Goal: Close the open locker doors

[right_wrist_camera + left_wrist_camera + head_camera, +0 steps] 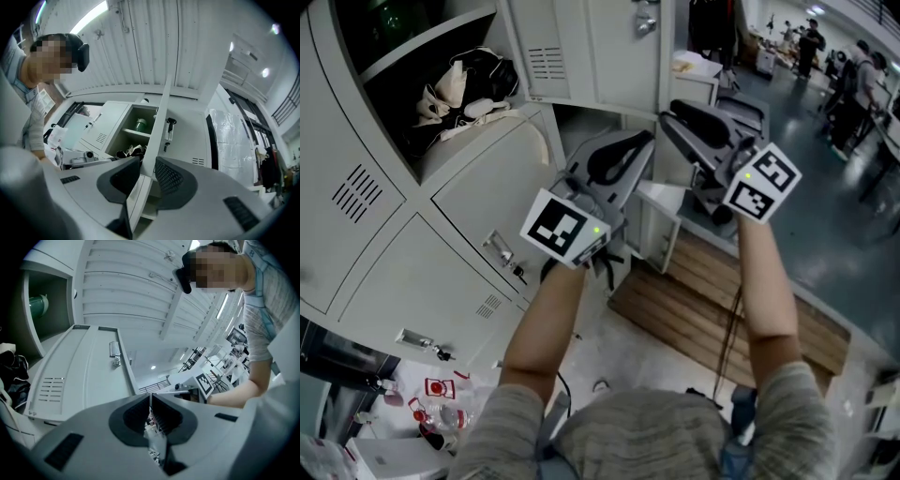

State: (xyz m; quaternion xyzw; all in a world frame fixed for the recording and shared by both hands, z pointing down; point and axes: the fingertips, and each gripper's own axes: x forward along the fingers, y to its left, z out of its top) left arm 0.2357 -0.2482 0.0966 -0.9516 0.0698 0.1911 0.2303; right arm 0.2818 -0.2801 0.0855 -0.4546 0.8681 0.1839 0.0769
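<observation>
The open locker door swings out from the grey locker bank at top centre; its vents and latch show in the left gripper view. Behind it the open compartment holds bags and, on the shelf above, a green thing. My right gripper is at the door's lower free corner. In the right gripper view the door's edge runs between the jaws of the right gripper, which close on it. My left gripper hangs just below the door, and the left gripper has its jaws together with nothing held.
Closed locker doors with latches fill the lower left. A wooden pallet lies on the floor under my arms. Small red-and-white packets lie at bottom left. People stand far off at top right.
</observation>
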